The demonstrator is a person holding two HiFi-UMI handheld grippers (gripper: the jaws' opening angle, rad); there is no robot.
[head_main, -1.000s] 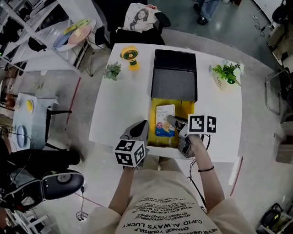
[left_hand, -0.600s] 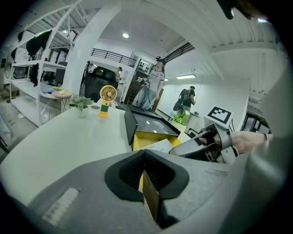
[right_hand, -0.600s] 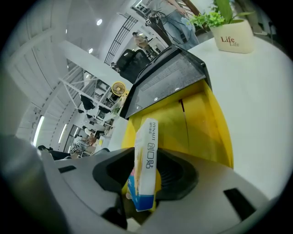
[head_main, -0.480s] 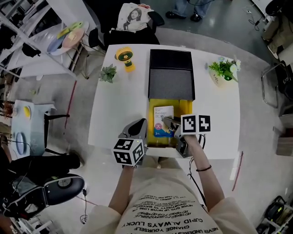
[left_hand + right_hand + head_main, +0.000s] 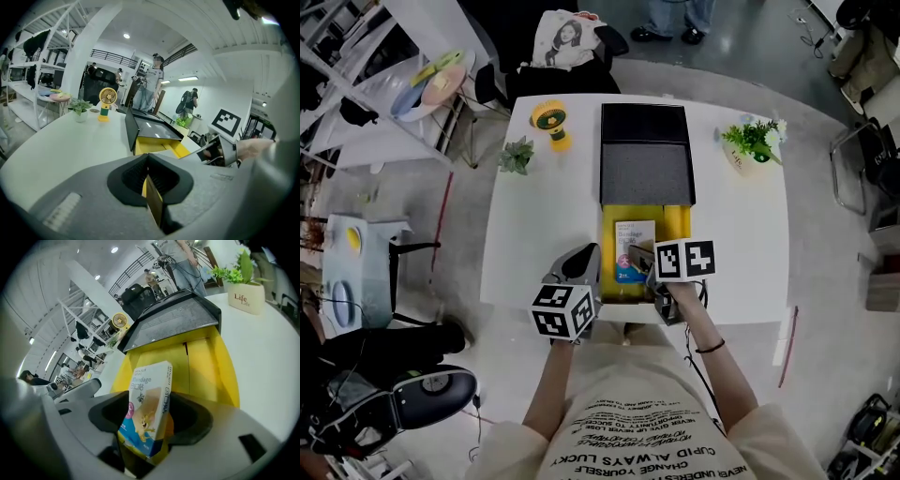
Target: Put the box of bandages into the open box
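— White surface (image 5: 534, 225), yellow fan (image 5: 549, 120) at the far end. Inside the open box (image 5: 679, 221)?
— From overhead, only the box of bandages (image 5: 634, 249), over the yellow inside, at the right gripper (image 5: 649, 267).
— Closer in?
— Right gripper view: fingers (image 5: 192, 416) clamped on it, tilted. Left gripper (image 5: 146, 173): fingers pinched shut on the open box's thin yellow edge.

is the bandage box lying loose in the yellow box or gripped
Gripped. The bandage box sits clamped between the jaws of the right gripper, over the yellow inside of the open box; whether it touches the bottom cannot be told.
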